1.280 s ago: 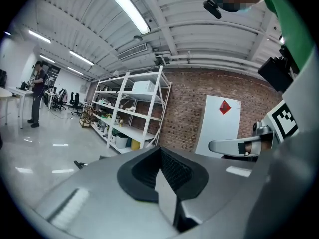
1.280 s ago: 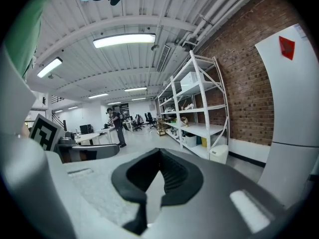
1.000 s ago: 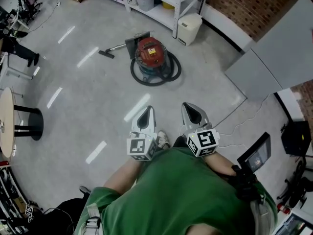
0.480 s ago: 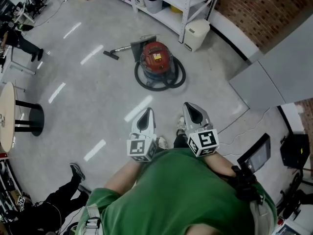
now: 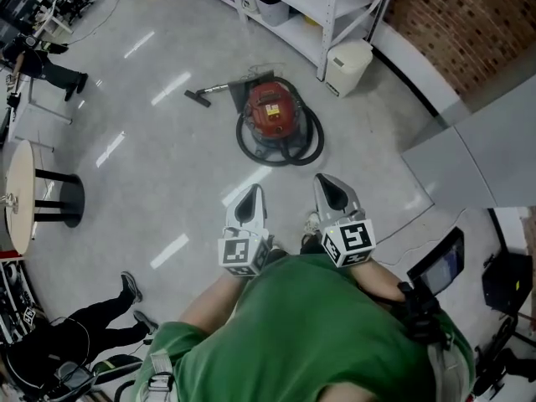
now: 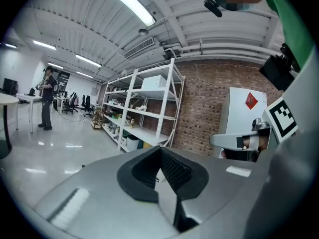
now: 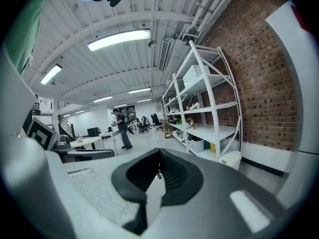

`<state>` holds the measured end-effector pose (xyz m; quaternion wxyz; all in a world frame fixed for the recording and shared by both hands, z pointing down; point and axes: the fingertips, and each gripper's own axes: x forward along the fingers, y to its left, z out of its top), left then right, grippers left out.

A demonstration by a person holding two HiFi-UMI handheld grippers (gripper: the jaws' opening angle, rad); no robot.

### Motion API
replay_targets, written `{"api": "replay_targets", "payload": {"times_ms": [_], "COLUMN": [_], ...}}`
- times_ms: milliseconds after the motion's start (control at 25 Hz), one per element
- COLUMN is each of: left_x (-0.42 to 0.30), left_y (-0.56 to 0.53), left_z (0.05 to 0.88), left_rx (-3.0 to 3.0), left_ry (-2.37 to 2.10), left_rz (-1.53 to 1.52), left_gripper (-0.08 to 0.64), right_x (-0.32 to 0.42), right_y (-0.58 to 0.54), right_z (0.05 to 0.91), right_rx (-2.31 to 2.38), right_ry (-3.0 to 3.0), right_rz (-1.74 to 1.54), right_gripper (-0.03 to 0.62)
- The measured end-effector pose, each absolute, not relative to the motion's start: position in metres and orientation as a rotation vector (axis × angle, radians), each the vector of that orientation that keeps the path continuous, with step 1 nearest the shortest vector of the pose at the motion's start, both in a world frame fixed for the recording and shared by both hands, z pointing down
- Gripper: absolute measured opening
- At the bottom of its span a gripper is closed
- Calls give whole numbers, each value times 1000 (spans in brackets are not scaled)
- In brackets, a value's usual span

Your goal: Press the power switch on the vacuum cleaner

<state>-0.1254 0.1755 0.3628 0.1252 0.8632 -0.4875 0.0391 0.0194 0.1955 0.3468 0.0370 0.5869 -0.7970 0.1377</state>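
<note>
A red vacuum cleaner [image 5: 272,110] stands on the grey floor ahead of me, ringed by its black hose [image 5: 285,147]. Its wand and nozzle [image 5: 199,98] lie to its left. No switch can be made out at this distance. My left gripper [image 5: 249,196] and right gripper [image 5: 329,188] are held side by side close to my body, well short of the vacuum and pointing toward it. Both are shut with nothing in them. The left gripper [image 6: 160,150] and the right gripper [image 7: 158,156] views look level across the room, and neither shows the vacuum.
White shelving [image 5: 331,2] and a small white bin [image 5: 348,65] stand behind the vacuum by a brick wall. A grey panel [image 5: 477,157] is at the right, with a cable [image 5: 416,218] on the floor. At the left are a round table [image 5: 20,199] and a person [image 5: 79,329] low down.
The vacuum has shifted lower and slightly right in the head view as I come nearer. A person has come into view at the lower left. Both grippers keep their pose.
</note>
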Motion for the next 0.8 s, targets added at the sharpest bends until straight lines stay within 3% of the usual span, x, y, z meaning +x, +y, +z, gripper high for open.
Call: {"api": "replay_targets", "payload": {"times_ms": [440,800], "left_x": [-50,-32], "left_y": [121,88], "left_z": [362,367], "left_rx": [2482,2465], "left_ry": [-1525,-1540], "left_rz": [194,254], "left_gripper": [6,6], "right_x": [103,122], "right_y": [135,101], "right_z": [357,363], "right_rx": [1726,1702], "right_ry": [-2503,-2512], "right_rz": [449,498], "right_gripper": [3,3]}}
